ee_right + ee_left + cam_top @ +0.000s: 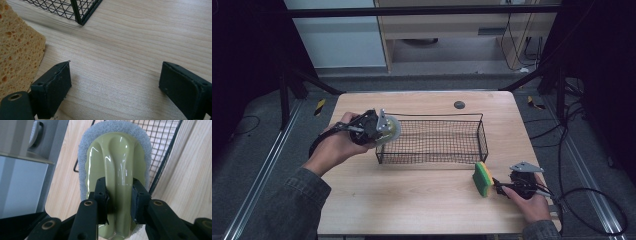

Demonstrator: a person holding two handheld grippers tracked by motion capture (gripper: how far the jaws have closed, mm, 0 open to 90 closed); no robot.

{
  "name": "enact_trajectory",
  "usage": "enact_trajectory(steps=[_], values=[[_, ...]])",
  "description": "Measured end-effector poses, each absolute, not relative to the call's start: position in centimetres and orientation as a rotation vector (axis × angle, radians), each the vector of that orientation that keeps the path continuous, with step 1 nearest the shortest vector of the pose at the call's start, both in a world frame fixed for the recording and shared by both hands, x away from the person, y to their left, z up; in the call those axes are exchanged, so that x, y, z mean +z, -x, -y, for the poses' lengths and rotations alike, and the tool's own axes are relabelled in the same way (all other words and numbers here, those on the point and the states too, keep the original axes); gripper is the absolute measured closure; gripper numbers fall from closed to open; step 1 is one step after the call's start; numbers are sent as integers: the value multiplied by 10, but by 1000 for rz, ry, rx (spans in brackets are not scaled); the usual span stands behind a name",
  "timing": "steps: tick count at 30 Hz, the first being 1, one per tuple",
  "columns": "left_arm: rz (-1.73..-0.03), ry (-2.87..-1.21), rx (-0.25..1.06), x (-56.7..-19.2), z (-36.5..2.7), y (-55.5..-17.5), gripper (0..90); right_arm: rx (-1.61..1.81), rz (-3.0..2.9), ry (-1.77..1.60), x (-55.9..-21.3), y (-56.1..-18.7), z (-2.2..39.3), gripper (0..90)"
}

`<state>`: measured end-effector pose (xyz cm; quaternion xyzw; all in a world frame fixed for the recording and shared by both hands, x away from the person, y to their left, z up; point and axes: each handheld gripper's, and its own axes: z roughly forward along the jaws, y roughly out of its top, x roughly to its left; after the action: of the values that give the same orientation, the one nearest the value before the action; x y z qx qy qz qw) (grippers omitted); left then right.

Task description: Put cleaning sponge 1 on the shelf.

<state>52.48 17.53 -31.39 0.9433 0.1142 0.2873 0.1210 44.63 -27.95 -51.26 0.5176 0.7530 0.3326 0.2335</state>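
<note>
My left gripper (378, 129) is shut on the olive-green handle of a scrubber (391, 129) with a grey pad, held in the air at the left end of a black wire basket (437, 115). In the left gripper view the two jaws of this gripper (119, 192) pinch the scrubber's (115, 152) raised ridge, with the basket (165, 150) behind it. A yellow and green sponge (483, 178) stands on edge on the table near the basket's front right corner. My right gripper (498, 185) is just to its right, open. In its own view my right gripper (115, 77) has bare wood between its jaws and the sponge (17, 50) outside its left jaw.
The wooden table (412, 200) holds the basket across its middle; a corner of the basket (75, 7) lies ahead of the right gripper. A dark round grommet (459, 104) sits near the far edge. Cables (592, 200) trail on the floor to the right.
</note>
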Motion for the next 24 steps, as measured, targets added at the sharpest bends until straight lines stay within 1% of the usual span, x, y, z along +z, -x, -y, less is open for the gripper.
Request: enact_trajectory(steps=[13, 16, 24], values=[[-262, -2745, 867, -312, -155, -534, 706, 921, -2098, -1397, -513, -451, 281, 99], [-262, -2725, 854, -313, -151, -538, 706, 930, -2107, -1392, -513, -453, 282, 97], [-245, -2737, 860, -317, -142, -549, 706, 925, -2098, -1403, -513, -453, 281, 97]])
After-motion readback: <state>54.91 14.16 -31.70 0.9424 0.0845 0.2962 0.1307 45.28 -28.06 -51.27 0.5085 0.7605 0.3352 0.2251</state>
